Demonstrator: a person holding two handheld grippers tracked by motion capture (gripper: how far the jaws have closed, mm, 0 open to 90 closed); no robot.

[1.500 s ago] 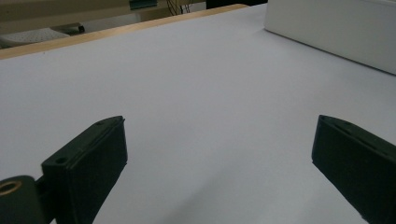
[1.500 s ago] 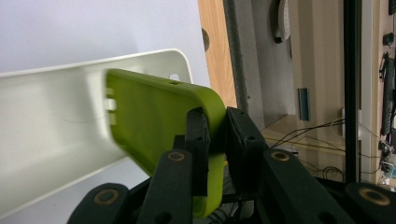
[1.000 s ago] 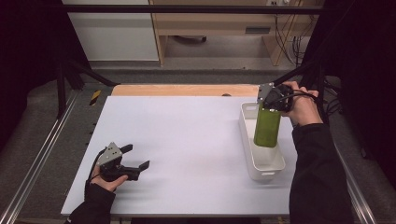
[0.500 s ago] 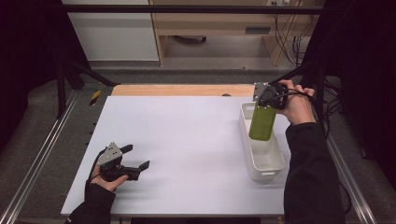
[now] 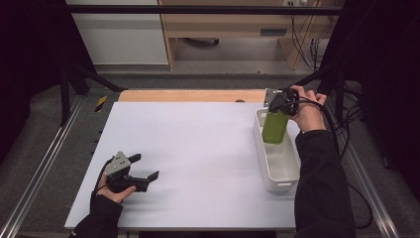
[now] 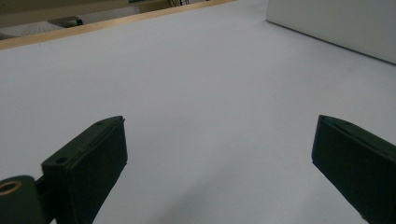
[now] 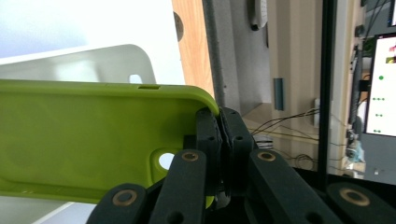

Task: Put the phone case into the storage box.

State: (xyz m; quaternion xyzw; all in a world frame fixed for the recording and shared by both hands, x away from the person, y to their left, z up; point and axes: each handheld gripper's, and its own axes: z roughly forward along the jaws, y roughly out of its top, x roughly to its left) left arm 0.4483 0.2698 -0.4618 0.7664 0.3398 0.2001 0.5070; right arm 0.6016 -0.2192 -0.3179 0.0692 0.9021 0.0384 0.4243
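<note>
A lime-green phone case hangs upright over the far end of a white oblong bin at the table's right side. My right gripper is shut on the case's top edge. In the right gripper view the jaws pinch the green case near its camera cutout, with the white bin behind it. My left gripper rests low on the white table top near the front left, held by a hand. Its jaws stand wide apart with nothing between them, and the left gripper faces bare table.
The white table top has a wooden strip along its far edge. Metal rails run along both sides. Cables trail from the right gripper off the table's right. The bin's side wall shows far off in the left gripper view.
The right gripper has carried the green case toward the far end of the bin. The left gripper has stayed in place, open.
</note>
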